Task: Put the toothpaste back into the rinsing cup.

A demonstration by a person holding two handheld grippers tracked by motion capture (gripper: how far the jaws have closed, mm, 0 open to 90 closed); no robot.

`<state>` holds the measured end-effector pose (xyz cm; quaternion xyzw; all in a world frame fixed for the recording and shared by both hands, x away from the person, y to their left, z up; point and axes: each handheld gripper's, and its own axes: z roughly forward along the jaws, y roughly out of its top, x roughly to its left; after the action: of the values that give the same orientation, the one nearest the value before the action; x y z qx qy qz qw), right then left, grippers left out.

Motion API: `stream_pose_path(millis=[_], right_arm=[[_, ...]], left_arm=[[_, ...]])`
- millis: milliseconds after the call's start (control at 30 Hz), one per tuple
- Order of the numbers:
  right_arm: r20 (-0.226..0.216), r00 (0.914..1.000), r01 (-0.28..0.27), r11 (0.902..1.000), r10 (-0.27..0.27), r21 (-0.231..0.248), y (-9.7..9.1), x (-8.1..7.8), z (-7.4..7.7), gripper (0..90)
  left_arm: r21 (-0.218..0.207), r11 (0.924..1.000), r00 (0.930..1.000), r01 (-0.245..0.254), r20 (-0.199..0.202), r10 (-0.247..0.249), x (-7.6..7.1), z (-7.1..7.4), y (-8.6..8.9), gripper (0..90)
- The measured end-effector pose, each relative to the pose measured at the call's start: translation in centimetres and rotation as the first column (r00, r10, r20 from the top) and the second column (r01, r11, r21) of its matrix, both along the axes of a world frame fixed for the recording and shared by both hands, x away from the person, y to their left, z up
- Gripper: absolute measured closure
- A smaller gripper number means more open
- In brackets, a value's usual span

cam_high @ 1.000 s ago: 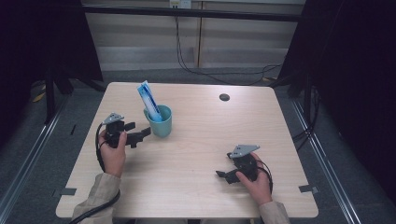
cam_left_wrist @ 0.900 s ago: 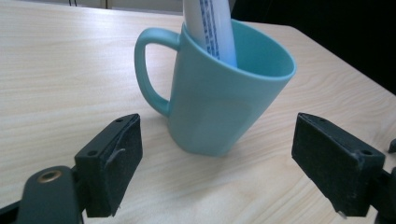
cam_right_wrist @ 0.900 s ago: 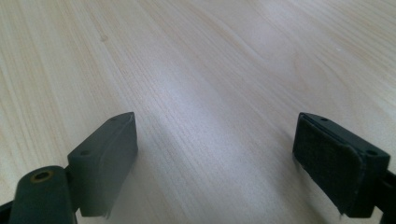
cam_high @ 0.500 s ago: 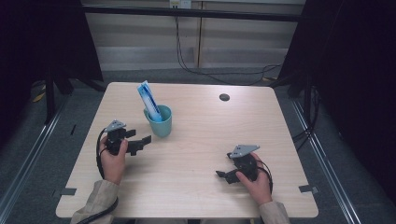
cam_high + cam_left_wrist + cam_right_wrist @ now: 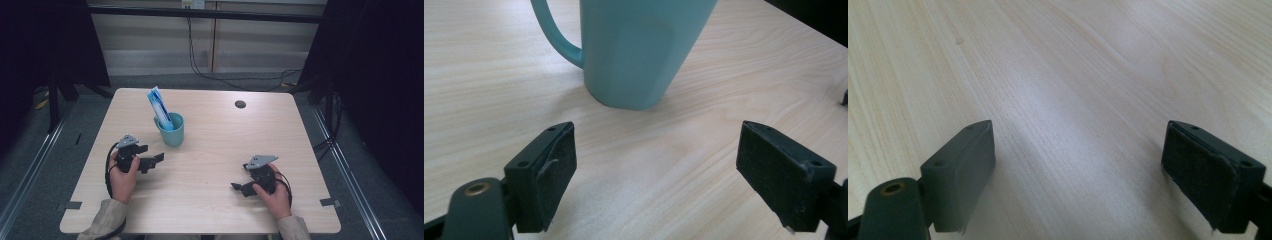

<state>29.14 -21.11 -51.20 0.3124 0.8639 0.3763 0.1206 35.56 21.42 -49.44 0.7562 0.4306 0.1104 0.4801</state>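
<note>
I've drawn my left gripper (image 5: pixel 150 159) back from the teal mug (image 5: pixel 171 131), jaws spread and empty, just short of its base. The blue-and-white packet (image 5: pixel 160 109) stands inside the mug. My right gripper (image 5: pixel 241 187), jaws spread, rests well away; placing looks done.

- Your desk (image 5: pixel 215 165): pale wood grain, rounded corners.
- Teal mug (image 5: pixel 171 130) stands upright left of centre, blue-white packet (image 5: pixel 160 107) leaning inside.
- Small dark disc (image 5: pixel 240 104) near the far edge, well apart from the mug.
</note>
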Motion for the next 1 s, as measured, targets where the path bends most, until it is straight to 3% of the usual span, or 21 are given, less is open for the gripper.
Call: stream_pose_path(millis=[667,867,1000], right_arm=[[0.0,1.0,0.0,1.0,0.0,0.0,0.0,0.0,0.0,13.5],[0.0,1.0,0.0,1.0,0.0,0.0,0.0,0.0,0.0,13.5],[0.0,1.0,0.0,1.0,0.0,0.0,0.0,0.0,0.0,13.5]], left_arm=[[0.095,0.9936,0.998,0.061,-0.018,-0.06,-1.4,-1.2,-0.9,16.8],[0.163,0.9829,0.9964,0.085,-0.01,-0.085,-1.7,-1.4,-1.1,16.6],[0.231,0.9654,0.9925,0.122,-0.027,-0.119,-1.8,-1.4,-1.5,16.7]])
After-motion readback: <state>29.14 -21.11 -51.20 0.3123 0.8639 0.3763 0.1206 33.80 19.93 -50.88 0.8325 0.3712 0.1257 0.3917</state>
